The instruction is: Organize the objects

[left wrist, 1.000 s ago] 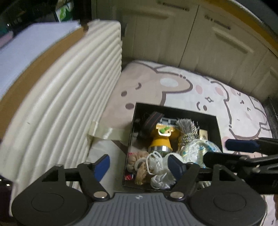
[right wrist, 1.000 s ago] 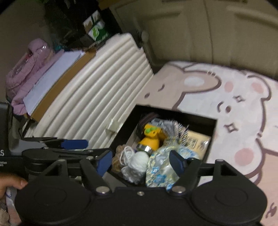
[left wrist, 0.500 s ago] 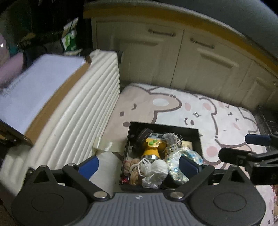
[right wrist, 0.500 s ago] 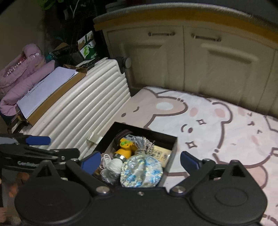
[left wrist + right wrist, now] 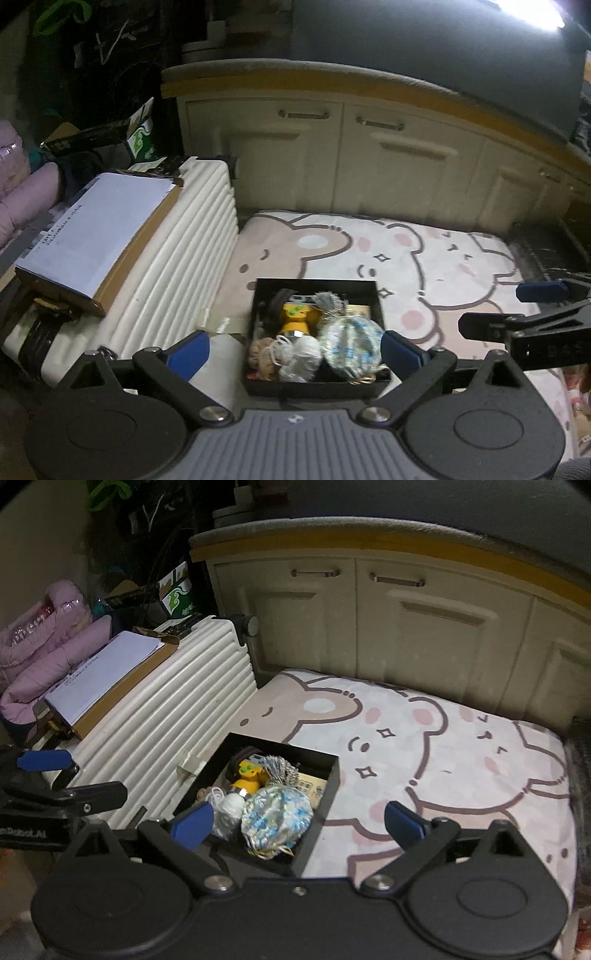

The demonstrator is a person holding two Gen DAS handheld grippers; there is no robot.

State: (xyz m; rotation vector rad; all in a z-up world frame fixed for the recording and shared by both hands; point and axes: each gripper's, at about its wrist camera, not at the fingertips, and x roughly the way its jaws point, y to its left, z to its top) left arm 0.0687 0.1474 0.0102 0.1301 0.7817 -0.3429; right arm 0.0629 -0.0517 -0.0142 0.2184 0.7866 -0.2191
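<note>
Both grippers now higher and further back vs a sec ago. Left gripper (image 5: 293,349) and right gripper (image 5: 298,823) jaws wide apart, nothing held. Black box (image 5: 314,387) w/ yarn, torch, foil pouch sits on bear rug (image 5: 424,258), left edge, beside white suitcase (image 5: 177,258).

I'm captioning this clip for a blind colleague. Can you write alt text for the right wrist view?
An open black box packed with small things, among them a white ball of string, a yellow toy and a blue-flowered pouch, sits on a bear-print mat beside a ribbed white suitcase. The right gripper hangs open and empty above it; cabinet doors stand behind.
</note>
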